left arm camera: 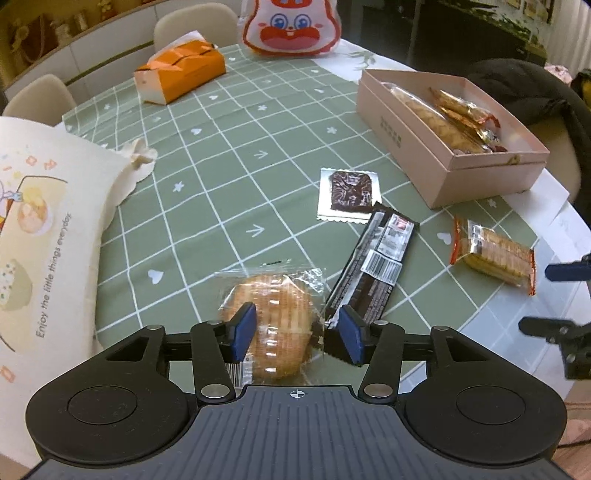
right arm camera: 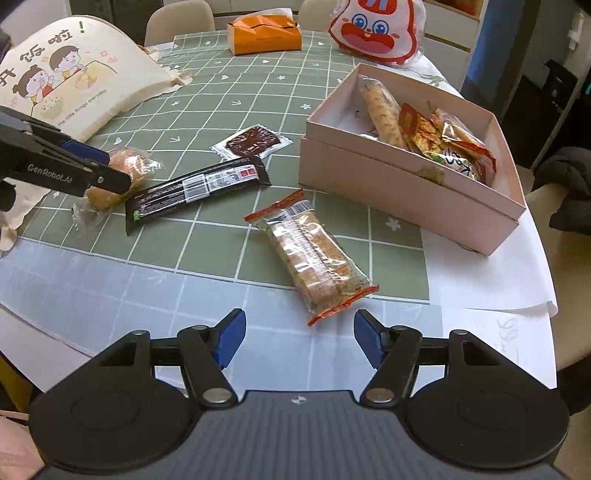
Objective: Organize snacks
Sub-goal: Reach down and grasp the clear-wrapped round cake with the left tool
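Note:
My left gripper (left arm camera: pixel 297 334) is open, its blue pads on either side of a clear-wrapped round bun (left arm camera: pixel 273 314) lying on the green checked cloth; the bun also shows in the right wrist view (right arm camera: pixel 118 173). A long black snack bar (left arm camera: pixel 373 266) lies just right of it. A dark square packet (left arm camera: pixel 349 194) lies beyond. My right gripper (right arm camera: pixel 297 341) is open and empty above the table edge, just short of a cracker pack (right arm camera: pixel 319 258). A pink box (right arm camera: pixel 399 192) holding several snacks stands at the right.
An orange tissue box (left arm camera: pixel 181 70) and a rabbit-shaped bag (left arm camera: pixel 291 27) stand at the far side. A cream cartoon pouch (left arm camera: pixel 40 236) lies at the left. Chairs ring the table. White paper (right arm camera: pixel 487 273) covers the near right edge.

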Demonstrator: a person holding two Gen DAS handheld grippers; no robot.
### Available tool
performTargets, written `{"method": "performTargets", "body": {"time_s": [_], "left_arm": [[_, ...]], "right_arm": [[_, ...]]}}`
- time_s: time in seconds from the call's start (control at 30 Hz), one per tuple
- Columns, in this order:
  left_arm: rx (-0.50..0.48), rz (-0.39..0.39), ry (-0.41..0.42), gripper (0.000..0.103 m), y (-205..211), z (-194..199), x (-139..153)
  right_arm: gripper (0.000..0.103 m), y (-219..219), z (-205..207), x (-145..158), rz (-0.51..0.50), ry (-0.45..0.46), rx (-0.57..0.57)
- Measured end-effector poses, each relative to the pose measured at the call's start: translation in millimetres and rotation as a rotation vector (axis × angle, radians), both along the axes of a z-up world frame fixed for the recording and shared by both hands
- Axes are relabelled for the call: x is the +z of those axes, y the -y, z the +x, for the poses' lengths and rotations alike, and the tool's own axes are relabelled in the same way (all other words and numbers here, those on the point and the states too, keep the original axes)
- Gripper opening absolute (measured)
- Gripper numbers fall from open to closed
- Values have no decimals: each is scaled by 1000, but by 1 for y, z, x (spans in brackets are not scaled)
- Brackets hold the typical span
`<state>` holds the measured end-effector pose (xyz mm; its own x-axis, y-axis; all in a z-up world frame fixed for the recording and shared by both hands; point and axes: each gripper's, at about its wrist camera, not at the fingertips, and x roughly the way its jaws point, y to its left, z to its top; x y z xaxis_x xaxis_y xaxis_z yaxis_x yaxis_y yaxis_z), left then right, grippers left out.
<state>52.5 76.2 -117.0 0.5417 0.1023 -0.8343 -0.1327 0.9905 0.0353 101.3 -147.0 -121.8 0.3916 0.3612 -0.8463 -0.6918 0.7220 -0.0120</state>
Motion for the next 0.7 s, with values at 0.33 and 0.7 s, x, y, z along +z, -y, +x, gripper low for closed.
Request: {"method": "performTargets", "body": {"time_s": [0.33,0.7], "left_arm": [[36,-44,19,58,-17,-9,6],[-41,-66,-18,85,-9,-3,-2]], "right_arm": [[66,-16,-6,-10,-53,-6,49],[84,-14,1,-20,-21,-28,9]]}}
